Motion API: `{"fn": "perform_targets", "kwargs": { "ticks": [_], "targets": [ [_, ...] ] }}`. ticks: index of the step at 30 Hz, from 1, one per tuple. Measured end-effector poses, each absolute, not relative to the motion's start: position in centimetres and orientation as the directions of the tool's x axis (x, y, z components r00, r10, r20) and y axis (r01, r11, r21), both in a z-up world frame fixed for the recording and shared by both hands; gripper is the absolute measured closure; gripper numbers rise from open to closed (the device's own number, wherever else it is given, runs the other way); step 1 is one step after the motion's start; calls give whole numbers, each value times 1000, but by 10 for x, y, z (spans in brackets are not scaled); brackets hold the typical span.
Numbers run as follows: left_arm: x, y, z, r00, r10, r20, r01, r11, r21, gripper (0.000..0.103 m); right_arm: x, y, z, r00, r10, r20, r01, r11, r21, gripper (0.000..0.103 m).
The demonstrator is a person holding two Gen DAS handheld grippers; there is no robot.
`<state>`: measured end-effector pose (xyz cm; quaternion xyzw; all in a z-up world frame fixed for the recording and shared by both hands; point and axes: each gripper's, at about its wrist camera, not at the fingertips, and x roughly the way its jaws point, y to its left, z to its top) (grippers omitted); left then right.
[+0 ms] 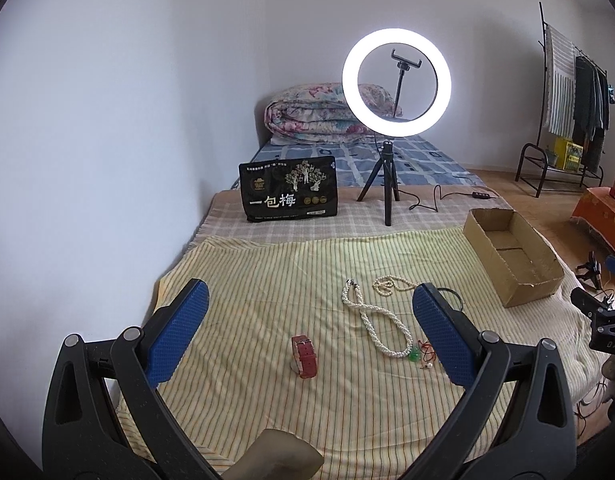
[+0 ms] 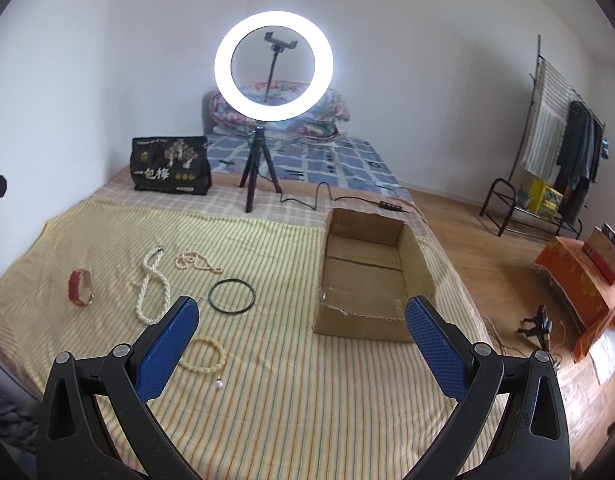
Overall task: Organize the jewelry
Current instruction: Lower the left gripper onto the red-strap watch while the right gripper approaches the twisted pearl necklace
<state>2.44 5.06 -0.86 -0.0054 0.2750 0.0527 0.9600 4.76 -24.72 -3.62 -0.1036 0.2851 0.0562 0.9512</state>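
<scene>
Jewelry lies on a yellow striped cloth (image 1: 267, 280) on a bed. A red watch strap (image 1: 304, 356) (image 2: 79, 286), a thick white pearl rope (image 1: 373, 322) (image 2: 151, 290), a thin cream bead necklace (image 1: 391, 284) (image 2: 195, 262), a black ring hoop (image 2: 232, 296), a cream bracelet (image 2: 205, 356) with a pearl drop, and a small green charm (image 1: 414, 356). An open, empty cardboard box (image 1: 511, 254) (image 2: 367, 276) sits at the cloth's right. My left gripper (image 1: 309, 328) is open above the watch strap and pearl rope. My right gripper (image 2: 301, 340) is open, hovering between the hoop and the box.
A lit ring light on a tripod (image 1: 389, 184) (image 2: 253, 172) and a black bag (image 1: 289, 190) (image 2: 171, 166) stand behind the cloth. A folded quilt (image 1: 319, 114) lies at the bed's head. A clothes rack (image 2: 555, 160) and wood floor are to the right.
</scene>
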Motion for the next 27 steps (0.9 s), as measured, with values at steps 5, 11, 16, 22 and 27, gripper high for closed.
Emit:
{"fn": "perform_targets", "kwargs": {
  "ticks": [5, 11, 16, 22, 27],
  "targets": [
    [41, 69, -23, 805, 89, -586, -116, 993, -9, 0, 71, -241, -47, 798, 86, -597, -224, 961, -161, 1],
    [57, 93, -41, 780, 67, -622, -154, 984, -88, 0, 99, -229, -65, 719, 175, -673, -298, 952, -72, 1],
    [69, 102, -52, 746, 45, -664, -166, 979, -120, 4, 117, -218, -70, 670, 215, -710, -344, 938, -41, 1],
    [82, 98, -72, 683, -1, -730, -148, 979, -140, 18, 140, -206, -86, 569, 292, -769, -392, 918, 59, 8],
    [92, 100, -92, 626, -28, -779, -155, 975, -159, 28, 161, -189, -101, 491, 333, -805, -405, 905, 127, 19]
  ]
}}
